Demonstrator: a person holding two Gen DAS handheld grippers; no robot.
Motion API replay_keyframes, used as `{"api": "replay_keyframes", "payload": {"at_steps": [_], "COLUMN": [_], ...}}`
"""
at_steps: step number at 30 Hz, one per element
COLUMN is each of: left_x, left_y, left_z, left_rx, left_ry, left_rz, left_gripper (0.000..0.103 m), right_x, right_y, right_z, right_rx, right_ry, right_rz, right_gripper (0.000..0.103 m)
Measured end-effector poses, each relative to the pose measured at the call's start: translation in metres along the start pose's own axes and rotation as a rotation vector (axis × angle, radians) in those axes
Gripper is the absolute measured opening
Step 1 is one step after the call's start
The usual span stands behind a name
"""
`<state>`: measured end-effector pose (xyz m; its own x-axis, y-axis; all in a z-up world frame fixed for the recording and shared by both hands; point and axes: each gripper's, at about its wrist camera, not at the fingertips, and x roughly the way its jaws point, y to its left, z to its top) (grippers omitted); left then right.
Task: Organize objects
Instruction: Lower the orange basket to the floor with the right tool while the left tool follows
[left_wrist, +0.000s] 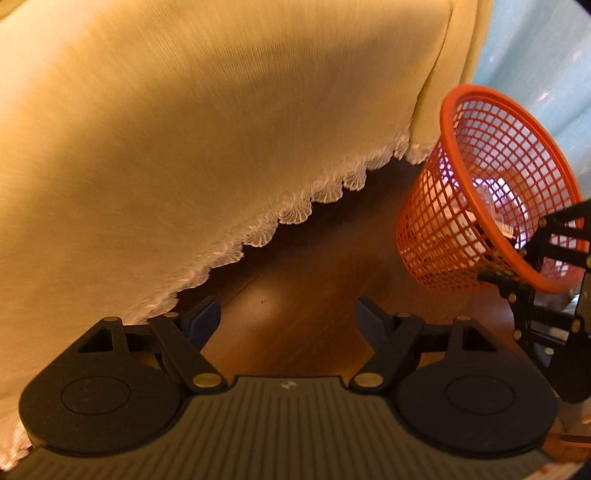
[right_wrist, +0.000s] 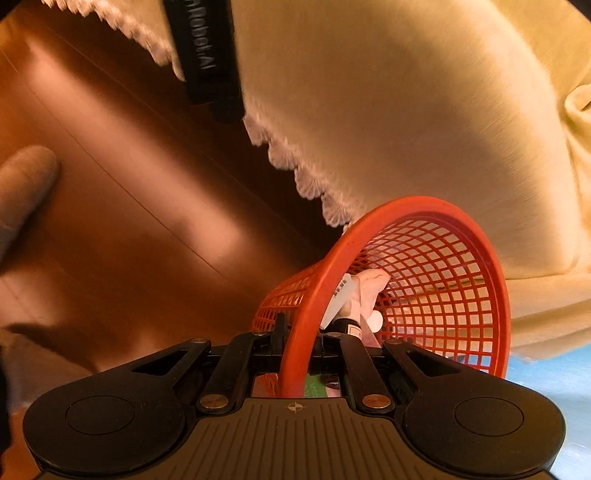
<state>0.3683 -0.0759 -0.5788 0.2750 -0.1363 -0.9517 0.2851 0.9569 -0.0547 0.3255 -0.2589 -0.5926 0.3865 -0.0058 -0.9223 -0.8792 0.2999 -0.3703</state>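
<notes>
R gripper (right_wrist: 297, 341) clamped on rim of orange mesh basket (right_wrist: 443, 280), held tilted w/ paper scraps inside, by lace-edged yellow cloth (right_wrist: 406, 110). L gripper (left_wrist: 288, 317) jaws apart, empty; basket to its right.

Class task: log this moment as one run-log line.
left tongs: open, empty | right tongs: shut on orange basket rim | basket: tilted, holds items
</notes>
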Motion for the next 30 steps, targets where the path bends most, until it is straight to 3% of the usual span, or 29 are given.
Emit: {"api": "replay_keyframes", "payload": {"at_steps": [6,11,17,30], "left_x": [0.072,0.113,0.131,0.141], "left_y": [0.003,0.009,0.012,0.011], "left_z": [-0.009,-0.016,-0.022,-0.027], "left_rx": [0.003,0.01,0.004,0.019], "left_ry": [-0.006,0.004,0.016,0.036], "left_rz": [-0.002,-0.003,-0.006,-0.026], "left_gripper": [0.076,0.076,0.077,0.079], "right_x": [0.084,0.128,0.15,0.154], "right_y": [0.013,0.025,0.033,0.042], "right_z": [-0.009,-0.011,-0.006,-0.005], "right_rx": [-0.052,-0.075,-0.057,-0.017], "right_ry": [0.004,0.011,0.0,-0.041], "right_rz": [0.0,0.01,0.015,-0.005], "right_gripper": [0.004,0.005,0.006,0.011]}}
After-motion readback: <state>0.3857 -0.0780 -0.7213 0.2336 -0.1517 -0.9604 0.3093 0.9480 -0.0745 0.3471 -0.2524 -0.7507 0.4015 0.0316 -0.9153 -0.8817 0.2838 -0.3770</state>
